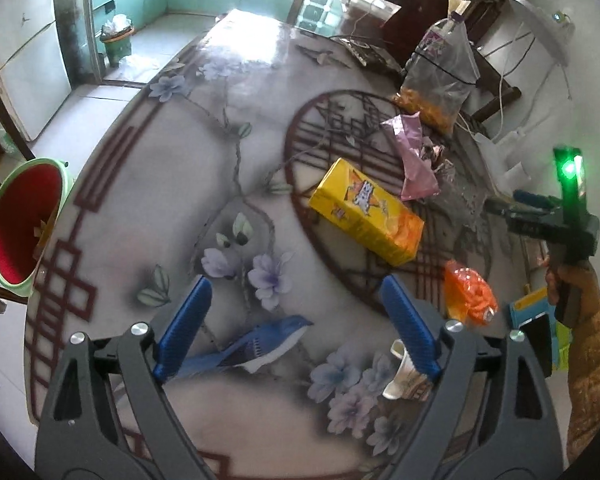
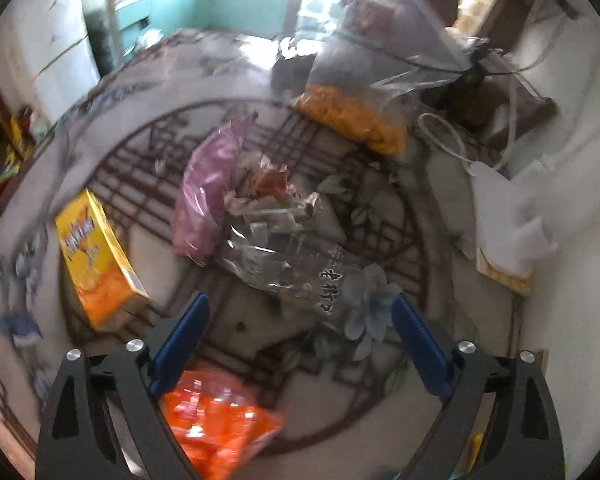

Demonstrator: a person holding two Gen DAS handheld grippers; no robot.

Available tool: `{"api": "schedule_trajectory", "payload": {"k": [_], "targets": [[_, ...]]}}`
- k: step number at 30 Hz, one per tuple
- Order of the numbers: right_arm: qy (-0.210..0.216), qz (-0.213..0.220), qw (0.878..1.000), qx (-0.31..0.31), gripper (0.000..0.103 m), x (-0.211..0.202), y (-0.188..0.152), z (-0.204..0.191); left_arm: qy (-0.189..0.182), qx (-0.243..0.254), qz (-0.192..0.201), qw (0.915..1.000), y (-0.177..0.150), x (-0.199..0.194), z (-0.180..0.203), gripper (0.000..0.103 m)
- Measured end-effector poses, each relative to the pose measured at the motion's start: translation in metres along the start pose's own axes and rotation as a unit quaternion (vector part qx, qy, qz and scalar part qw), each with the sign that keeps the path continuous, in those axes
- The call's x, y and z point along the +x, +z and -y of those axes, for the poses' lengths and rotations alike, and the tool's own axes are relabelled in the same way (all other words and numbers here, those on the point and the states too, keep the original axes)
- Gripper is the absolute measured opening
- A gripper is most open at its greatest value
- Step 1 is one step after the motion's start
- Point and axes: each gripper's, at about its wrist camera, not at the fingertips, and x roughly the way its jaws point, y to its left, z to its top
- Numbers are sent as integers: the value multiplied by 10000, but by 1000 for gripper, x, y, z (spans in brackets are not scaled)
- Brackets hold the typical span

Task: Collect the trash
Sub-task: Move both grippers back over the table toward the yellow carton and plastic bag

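Hovering wide open and empty, both tongs are spread to take bulky litter off the flower-printed table [image 1: 228, 128]. Ahead of the left gripper [image 1: 296, 324] lies the yellow carton [image 1: 366, 210], with a crumpled paper cup [image 1: 400, 372] just by its right finger. The right gripper [image 2: 300, 344] hangs over the silver foil wrapper [image 2: 284, 248]; the orange snack bag [image 2: 216, 420] sits below its left finger, the pink wrapper [image 2: 204, 196] beyond. Off to the left gripper's left, the green bin [image 1: 28, 220] waits. The cable [image 2: 444, 136] and the tied bag of orange snacks [image 2: 356, 116] crowd the far side.
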Motion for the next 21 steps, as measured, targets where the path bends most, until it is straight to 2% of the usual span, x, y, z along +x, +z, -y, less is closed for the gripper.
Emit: {"api": "schedule_trajectory", "payload": {"k": [5,10,12,14,16,18,21], "targets": [[1,-380,9977,-563,93,33,13,15,64,-192,-47,9998,7,11,6,86],[332,-679,9933,-871,94,62,31,27,-20,-433,-228,9988,19,30,14,86],[555,-820,9907,-932,95,74,36,29,-106,-500,-350,9981,25,43,23,86],[980,-896,9885,-722,95,82,43,36,-171,-532,-426,9975,30,53,32,86],[1215,-996,9859,-574,95,89,46,38,-212,-575,-498,9969,36,64,41,87],[1510,-1187,9795,-616,96,95,46,34,-285,-663,-607,9955,41,76,48,88],[1871,-1209,9719,-755,96,95,40,26,-434,-807,-822,9924,47,96,58,88]]}}
